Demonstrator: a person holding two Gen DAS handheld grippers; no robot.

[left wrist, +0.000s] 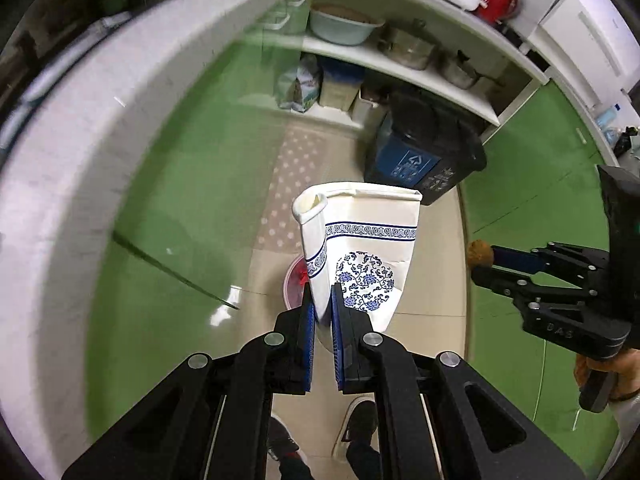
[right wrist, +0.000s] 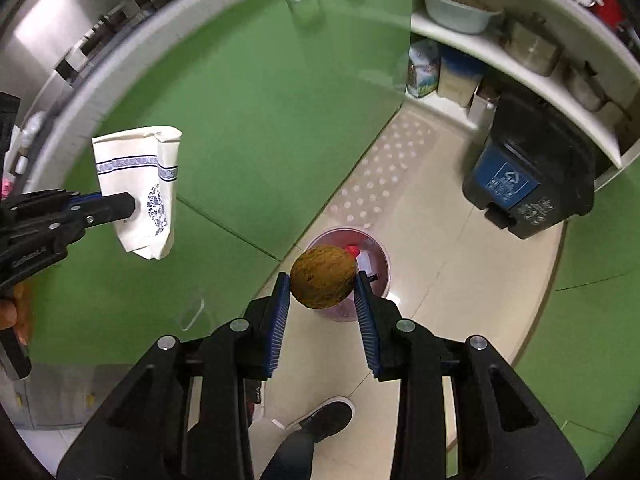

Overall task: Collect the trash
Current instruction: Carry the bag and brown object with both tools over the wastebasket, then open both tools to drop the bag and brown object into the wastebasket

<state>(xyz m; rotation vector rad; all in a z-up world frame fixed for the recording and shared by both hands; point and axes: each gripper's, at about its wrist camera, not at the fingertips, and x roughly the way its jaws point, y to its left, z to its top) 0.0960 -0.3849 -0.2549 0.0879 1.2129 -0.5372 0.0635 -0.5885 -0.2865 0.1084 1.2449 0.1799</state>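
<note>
your right gripper (right wrist: 322, 300) pinches the nut (right wrist: 323, 277); the bin (right wrist: 376, 256) lies just past it at 12 o'clock. your left gripper (left wrist: 322, 312) clamps the cup (left wrist: 360, 248), bin beneath.

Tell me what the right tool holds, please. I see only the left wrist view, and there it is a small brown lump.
Observer: A round brown ball, clamped between both pads of the right tool.
Operator: Is the bin empty? The cup hides it from me.
Observer: No, red and white scraps lie inside it.
Operator: Where is the cup in the right view?
Observer: In the left tool, far left of the bin, against the green door.
</note>
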